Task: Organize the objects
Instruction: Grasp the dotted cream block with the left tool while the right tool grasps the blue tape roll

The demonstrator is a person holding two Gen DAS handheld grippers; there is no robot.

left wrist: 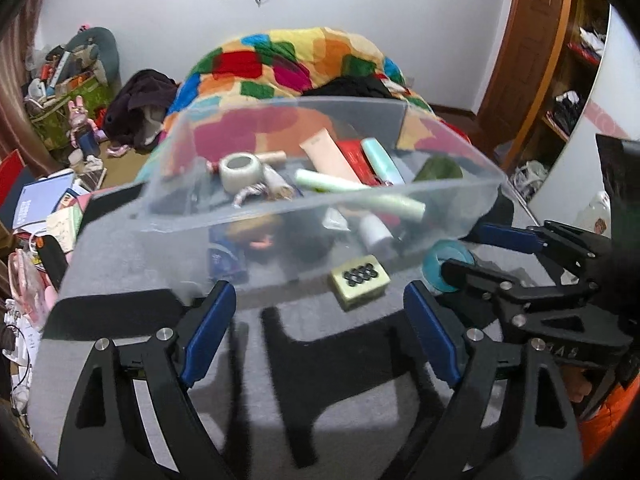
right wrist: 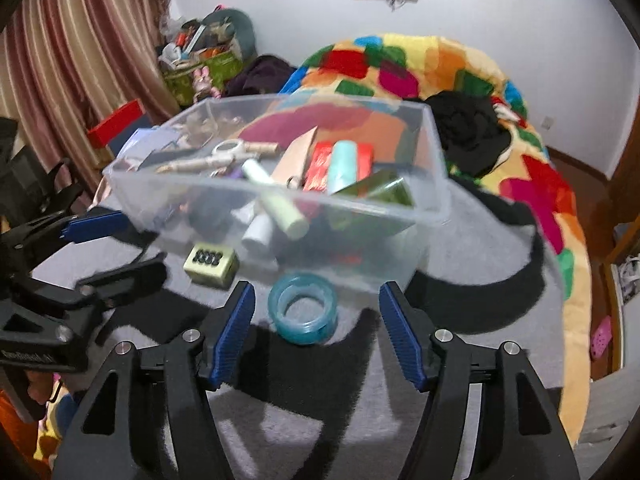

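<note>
A clear plastic bin (left wrist: pixel 452 196) (right wrist: pixel 436 168) stands on a grey cloth and holds tubes, a white tape roll (left wrist: pixel 242 168), scissors (right wrist: pixel 228 150) and other small items. In front of it lie a pale green box with black dots (left wrist: pixel 359 281) (right wrist: pixel 211 265) and a teal tape roll (right wrist: pixel 303 309) (left wrist: pixel 436 266). My left gripper (left wrist: pixel 320 336) is open and empty, just short of the green box. My right gripper (right wrist: pixel 316 334) is open, its jaws on either side of the teal roll without touching it. Each gripper shows in the other's view.
The grey-covered surface (left wrist: pixel 248 360) has a black border. Behind the bin lies a bed with a colourful blanket (right wrist: pixel 440 64). Books and clutter (left wrist: pixel 44 208) sit to the left, a striped curtain (right wrist: pixel 68 48) beyond, and a wooden door and shelves (left wrist: pixel 560 48) to the right.
</note>
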